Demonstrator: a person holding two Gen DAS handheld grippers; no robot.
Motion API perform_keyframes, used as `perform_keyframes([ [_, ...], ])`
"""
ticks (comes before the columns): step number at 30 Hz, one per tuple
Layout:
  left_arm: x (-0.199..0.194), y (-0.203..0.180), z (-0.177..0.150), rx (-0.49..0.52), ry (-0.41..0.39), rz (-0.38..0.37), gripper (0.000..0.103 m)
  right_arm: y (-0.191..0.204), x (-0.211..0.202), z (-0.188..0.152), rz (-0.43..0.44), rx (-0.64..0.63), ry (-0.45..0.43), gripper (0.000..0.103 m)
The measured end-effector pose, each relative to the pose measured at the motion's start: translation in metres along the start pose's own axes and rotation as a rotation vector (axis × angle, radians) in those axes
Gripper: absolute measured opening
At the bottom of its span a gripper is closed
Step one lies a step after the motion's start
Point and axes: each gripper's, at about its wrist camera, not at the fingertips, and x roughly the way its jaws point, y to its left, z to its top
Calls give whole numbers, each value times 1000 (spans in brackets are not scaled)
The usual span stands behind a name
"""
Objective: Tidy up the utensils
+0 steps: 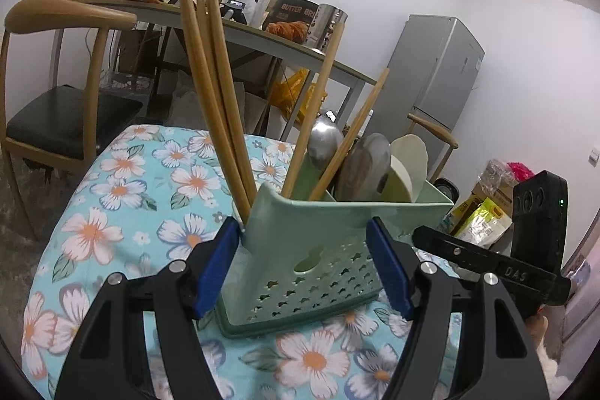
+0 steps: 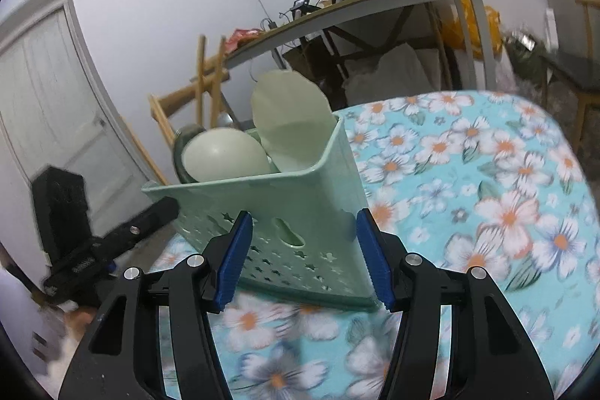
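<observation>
A pale green utensil caddy (image 1: 311,231) stands slightly tilted on a floral tablecloth (image 1: 131,194). It holds several wooden chopsticks (image 1: 210,81), a metal spoon (image 1: 324,141), a second metal spoon (image 1: 365,164) and a cream scoop (image 1: 410,156). My left gripper (image 1: 303,242) is shut on one narrow end of the caddy, blue pads (image 1: 219,265) against its sides. My right gripper (image 2: 303,238) is shut on the opposite end of the caddy (image 2: 300,197), where pale green spoons (image 2: 221,154) lean. Each view shows the other gripper's black body at its edge.
Behind the table stand a wooden chair (image 1: 56,100), a cluttered desk (image 1: 262,36) and a grey fridge (image 1: 438,70). Bags (image 1: 483,212) lie on the floor at the right. A white door (image 2: 48,92) is at the left in the right wrist view.
</observation>
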Motion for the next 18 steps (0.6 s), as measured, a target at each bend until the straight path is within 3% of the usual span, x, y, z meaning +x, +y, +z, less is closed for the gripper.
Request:
perform_keyframes([
  [2,-7,2,-1,-19,2,-7,67,1,-6,-2,32,23,5,55],
  [5,-17,3,-6,-34,7,-32,66,14,-10,-11,-25,-27,8,55],
  [8,-26,-6,-12,23,21,5,66,25,-14,-19,-51,-60,18,55],
  [18,-58,-9,-30,23,43,-31,66,44,-33,-40,-72,-94,19,56],
])
